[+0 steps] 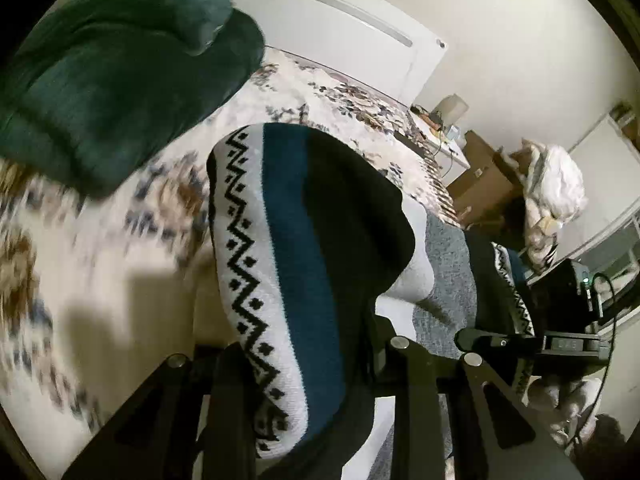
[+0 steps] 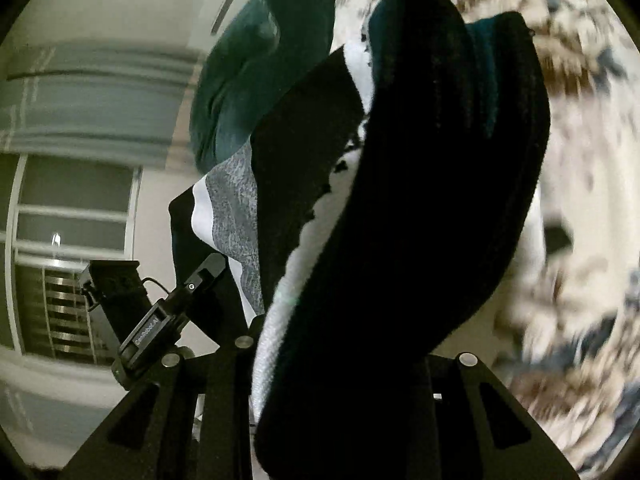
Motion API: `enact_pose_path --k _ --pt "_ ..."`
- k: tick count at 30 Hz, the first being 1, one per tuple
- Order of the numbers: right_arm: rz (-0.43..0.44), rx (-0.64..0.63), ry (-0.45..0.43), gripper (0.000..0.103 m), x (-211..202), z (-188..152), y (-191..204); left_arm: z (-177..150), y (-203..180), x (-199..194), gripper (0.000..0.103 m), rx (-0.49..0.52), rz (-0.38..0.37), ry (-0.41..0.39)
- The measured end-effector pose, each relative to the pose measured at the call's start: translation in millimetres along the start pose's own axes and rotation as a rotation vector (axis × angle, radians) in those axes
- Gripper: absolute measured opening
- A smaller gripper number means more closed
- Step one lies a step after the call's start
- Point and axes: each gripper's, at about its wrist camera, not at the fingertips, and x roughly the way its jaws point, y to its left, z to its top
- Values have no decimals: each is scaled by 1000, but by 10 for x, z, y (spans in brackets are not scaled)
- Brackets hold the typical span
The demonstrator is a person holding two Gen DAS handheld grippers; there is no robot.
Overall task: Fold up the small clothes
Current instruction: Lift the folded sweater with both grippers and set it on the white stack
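A knitted sweater (image 1: pixel 296 240) with white, blue, black and grey stripes and a black zigzag band hangs lifted above the bed. In the left wrist view it runs up from between the fingers of my left gripper (image 1: pixel 312 380), which is shut on its edge. The right wrist view shows the same sweater (image 2: pixel 420 200) as a dark fold filling the middle, with my right gripper (image 2: pixel 340 360) shut on it. The cloth stretches between both grippers. My right gripper (image 1: pixel 472 338) shows at the right of the left view, and my left gripper (image 2: pixel 212 264) at the left of the right view. The pads are hidden by cloth.
A flowered bed cover (image 1: pixel 340 92) lies below, blurred by motion. A dark green cushion (image 1: pixel 120 80) rests at its upper left, before a white headboard (image 1: pixel 320 20). Beside the bed stand a cardboard box (image 1: pixel 484 176) and a white bundle (image 1: pixel 556 184). A window (image 2: pixel 76 208) is at the left.
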Motion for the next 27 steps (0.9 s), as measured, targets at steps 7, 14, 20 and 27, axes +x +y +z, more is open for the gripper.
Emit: enact_pose_path --k 7,14,20,27 --pt "-72 82 -46 29 57 1088 -311 474 104 825 27 79 72 95" --pt "-199 82 -16 42 329 1444 -348 512 104 900 45 88 174 103" --pt "-510 -57 -55 83 506 1055 235 364 9 714 88 124 339 49" --pt "-872 -200 -224 103 104 326 682 14 -222 365 102 143 437 19"
